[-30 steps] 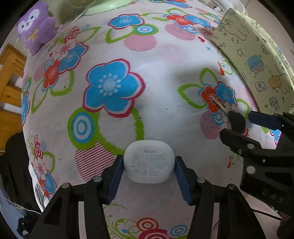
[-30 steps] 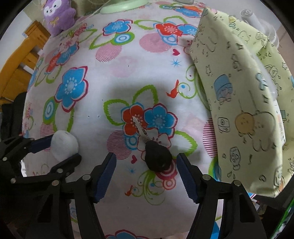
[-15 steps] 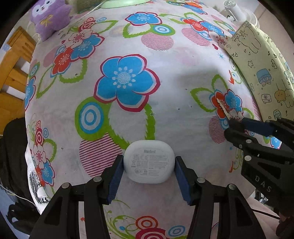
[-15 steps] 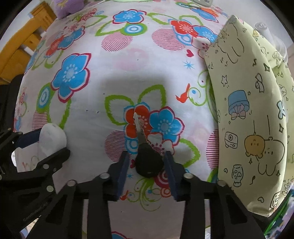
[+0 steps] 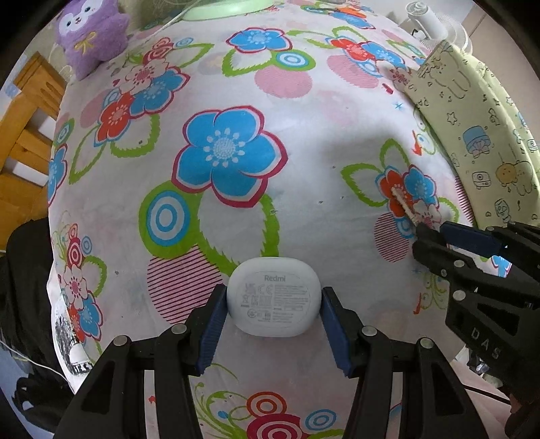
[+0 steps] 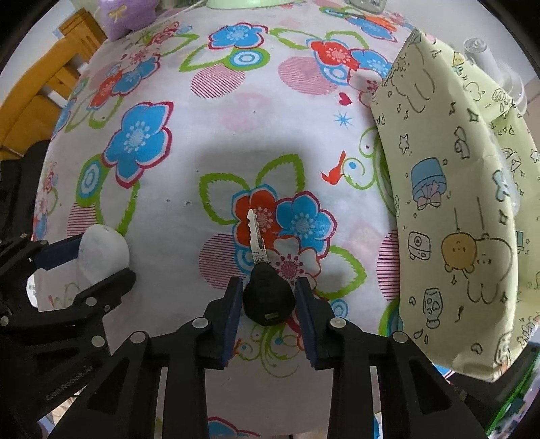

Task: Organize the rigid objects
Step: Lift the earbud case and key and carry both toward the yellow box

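My left gripper [image 5: 272,320] is shut on a white Redmi earbud case [image 5: 272,295], its blue pads pressing both sides, just above the flowered tablecloth [image 5: 236,135]. That case [image 6: 103,250] and the left gripper [image 6: 81,260] also show at the left of the right wrist view. My right gripper [image 6: 269,304] is shut on the black head of a key [image 6: 268,297]; the key's metal blade points away over a red flower. In the left wrist view the right gripper [image 5: 435,236] stands at the right edge with the key blade [image 5: 401,204] sticking out.
A yellow-green cartoon-print pouch [image 6: 455,202] lies along the right side of the cloth. A purple plush toy [image 5: 91,37] and a green dish [image 5: 229,8] sit at the far edge. A wooden chair [image 5: 23,135] stands at the left.
The right gripper's jaws have closed onto the key's black head, where they stood wide apart around it. The left gripper keeps its hold on the case.
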Motion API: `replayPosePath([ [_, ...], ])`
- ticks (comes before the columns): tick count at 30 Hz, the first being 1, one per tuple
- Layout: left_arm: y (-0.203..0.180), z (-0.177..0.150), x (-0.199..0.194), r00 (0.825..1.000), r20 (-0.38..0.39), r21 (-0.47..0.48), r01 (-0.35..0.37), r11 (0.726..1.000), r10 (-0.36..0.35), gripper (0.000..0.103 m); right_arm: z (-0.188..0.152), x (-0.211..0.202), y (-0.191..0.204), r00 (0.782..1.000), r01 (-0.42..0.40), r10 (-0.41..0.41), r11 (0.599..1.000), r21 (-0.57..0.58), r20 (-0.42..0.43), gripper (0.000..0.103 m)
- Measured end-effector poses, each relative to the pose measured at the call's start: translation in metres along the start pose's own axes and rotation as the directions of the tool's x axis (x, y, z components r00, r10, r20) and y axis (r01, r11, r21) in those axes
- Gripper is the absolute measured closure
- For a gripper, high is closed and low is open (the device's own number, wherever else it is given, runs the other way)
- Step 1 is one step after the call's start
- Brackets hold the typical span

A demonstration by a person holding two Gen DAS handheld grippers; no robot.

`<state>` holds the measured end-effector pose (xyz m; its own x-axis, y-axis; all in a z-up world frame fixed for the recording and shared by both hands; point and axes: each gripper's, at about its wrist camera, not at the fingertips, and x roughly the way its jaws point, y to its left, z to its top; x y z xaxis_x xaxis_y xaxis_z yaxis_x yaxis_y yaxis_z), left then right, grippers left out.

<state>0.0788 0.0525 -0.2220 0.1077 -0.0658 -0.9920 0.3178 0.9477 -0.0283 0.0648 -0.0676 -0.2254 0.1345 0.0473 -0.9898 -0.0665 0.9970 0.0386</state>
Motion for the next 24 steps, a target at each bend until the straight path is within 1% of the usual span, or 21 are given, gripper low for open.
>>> replayPosePath([
  [5,0.000,0.000,-0.016,1.000,0.027,0.015,-0.008,1.000,0.007,0.046,0.003,-0.015,0.001,1.000,-0.001,0.001,1.000,0.005,0.031,0.069],
  [14,0.007,0.000,-0.046,0.996,0.086,0.013,-0.008,1.000,0.007,0.046,0.003,-0.044,0.005,0.996,-0.006,0.004,1.000,0.019,0.095,0.069],
  [24,0.006,0.002,-0.064,0.990,0.143,0.016,0.004,1.000,-0.007,0.046,-0.003,-0.066,0.016,0.990,-0.016,0.013,1.000,0.016,0.144,0.069],
])
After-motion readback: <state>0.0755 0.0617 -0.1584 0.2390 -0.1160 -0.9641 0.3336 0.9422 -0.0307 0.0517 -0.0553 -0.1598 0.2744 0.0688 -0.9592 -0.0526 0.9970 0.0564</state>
